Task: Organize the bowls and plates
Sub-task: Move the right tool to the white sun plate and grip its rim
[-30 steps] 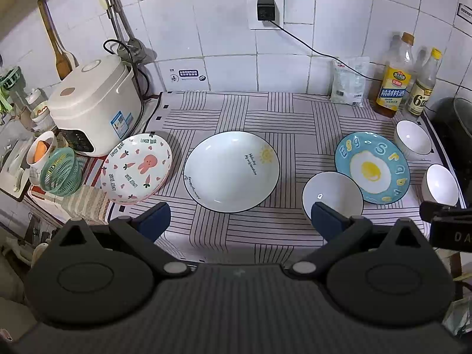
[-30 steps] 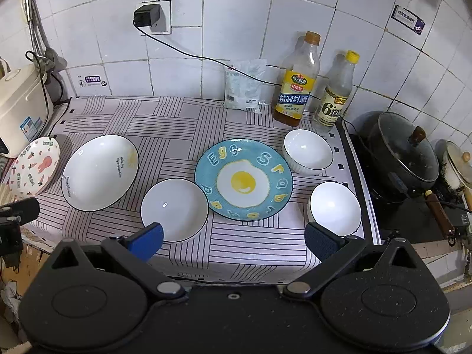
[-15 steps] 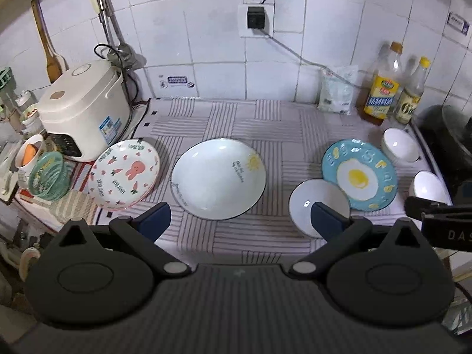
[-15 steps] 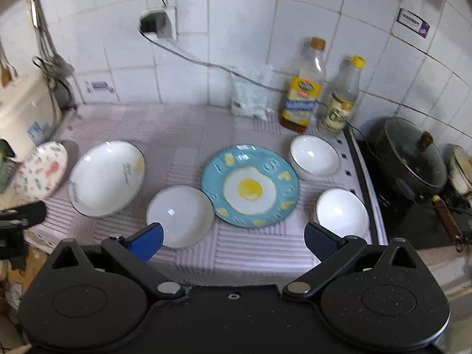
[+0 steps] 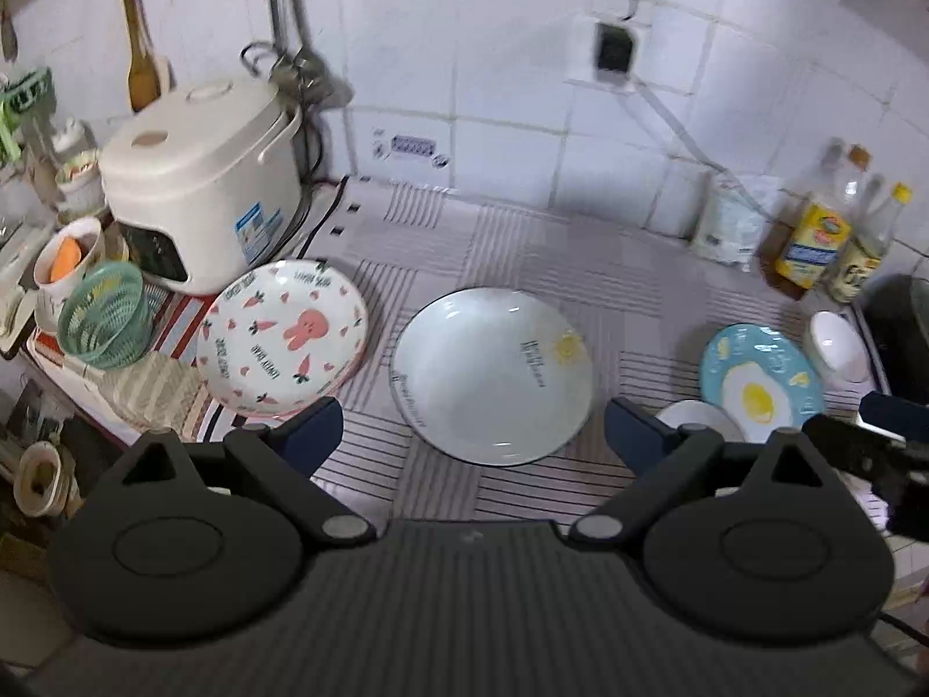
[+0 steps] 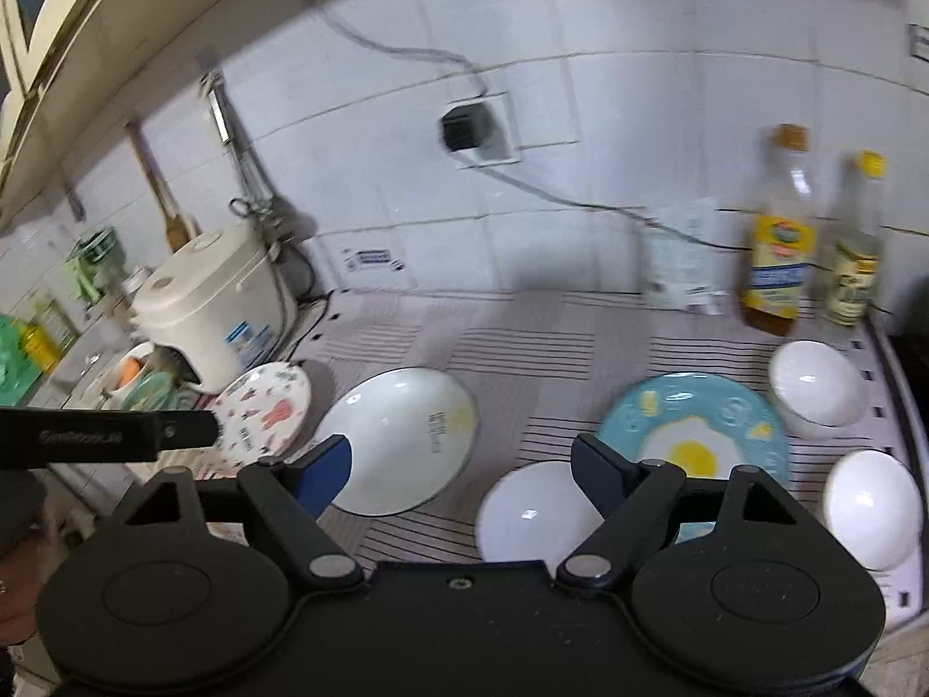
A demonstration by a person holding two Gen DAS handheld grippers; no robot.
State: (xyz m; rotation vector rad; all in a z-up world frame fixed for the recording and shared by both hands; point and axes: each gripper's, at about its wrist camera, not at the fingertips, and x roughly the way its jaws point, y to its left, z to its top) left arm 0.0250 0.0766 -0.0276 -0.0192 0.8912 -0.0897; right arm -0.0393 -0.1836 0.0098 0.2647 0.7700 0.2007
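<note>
Here both grippers, left (image 5: 473,433) and right (image 6: 461,464), hover with fingers wide, empty.

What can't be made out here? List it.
- Small white bowl, left wrist view: mostly hidden behind the left gripper finger.
- Amber oil bottle label, right wrist view: motion-blurred, unreadable.
- Dark cooking pot, left wrist view: cut off by the right edge.
</note>
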